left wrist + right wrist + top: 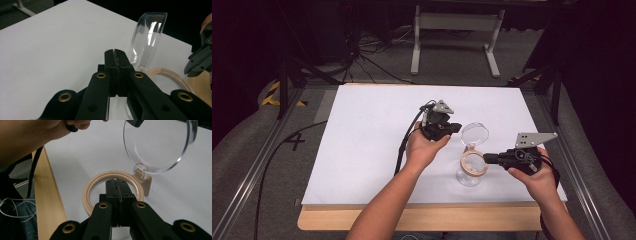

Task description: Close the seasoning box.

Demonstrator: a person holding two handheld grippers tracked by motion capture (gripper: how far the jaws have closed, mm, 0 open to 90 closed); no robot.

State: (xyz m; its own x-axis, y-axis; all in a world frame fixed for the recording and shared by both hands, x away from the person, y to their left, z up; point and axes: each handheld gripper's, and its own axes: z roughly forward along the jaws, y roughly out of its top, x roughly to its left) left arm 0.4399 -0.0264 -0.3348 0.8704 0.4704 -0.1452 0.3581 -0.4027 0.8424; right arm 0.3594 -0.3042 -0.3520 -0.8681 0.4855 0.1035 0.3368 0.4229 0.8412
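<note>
This looks like a lab recording bay rather than a home: a white-topped table (362,150) on a wooden board (427,219) sits between metal rails (259,172) on grey carpet, with dark curtains around, loose cables (362,50) and a white stand frame (457,30) on the far side.
</note>
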